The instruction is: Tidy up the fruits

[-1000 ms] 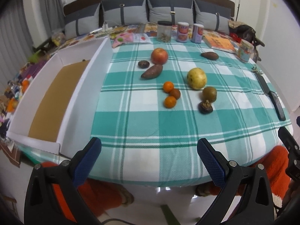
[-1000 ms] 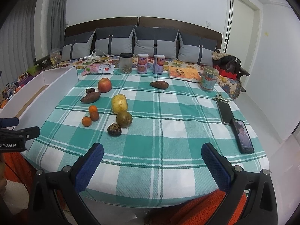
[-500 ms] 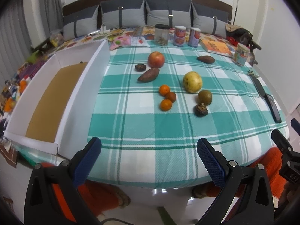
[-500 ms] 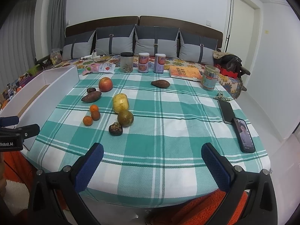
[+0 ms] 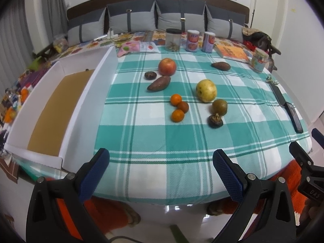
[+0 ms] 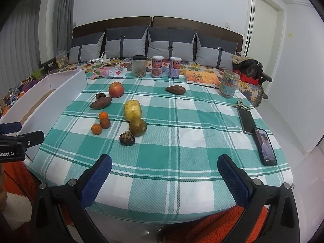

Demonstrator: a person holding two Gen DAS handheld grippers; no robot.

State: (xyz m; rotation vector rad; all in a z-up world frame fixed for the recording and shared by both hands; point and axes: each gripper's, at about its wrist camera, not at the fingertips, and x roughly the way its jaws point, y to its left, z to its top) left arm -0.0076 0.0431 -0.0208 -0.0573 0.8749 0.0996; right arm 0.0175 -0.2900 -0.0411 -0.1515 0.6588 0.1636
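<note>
Two grippers hover at the near edge of the table, both with blue-padded fingers spread wide and holding nothing: the left gripper (image 5: 161,163) and the right gripper (image 6: 164,165). Before them lies a teal-and-white checked tablecloth (image 5: 154,137) with the fruit loose on it.

At the far left of the group sits a round red apple (image 5: 167,66), with a small dark brown round fruit (image 5: 150,75) just left of it and a reddish-brown sweet potato (image 5: 159,83) just in front. A second brown sweet potato (image 5: 221,66) lies well apart, far right.

Nearer the middle, three small orange tangerines (image 5: 178,108) cluster together, touching or nearly so. To their right is a large yellow pear-like fruit (image 5: 206,90), a greenish-brown round fruit (image 5: 219,107) beside its near side, and a dark wrinkled fruit (image 5: 215,120) nearer still.

A long white cardboard tray with a brown floor (image 5: 89,101) runs along the cloth's left edge. Two black phones (image 6: 256,133) lie at the right edge. A clear jar with a dark lid (image 6: 139,66) and two labelled cans (image 6: 166,67) stand at the far edge.
</note>
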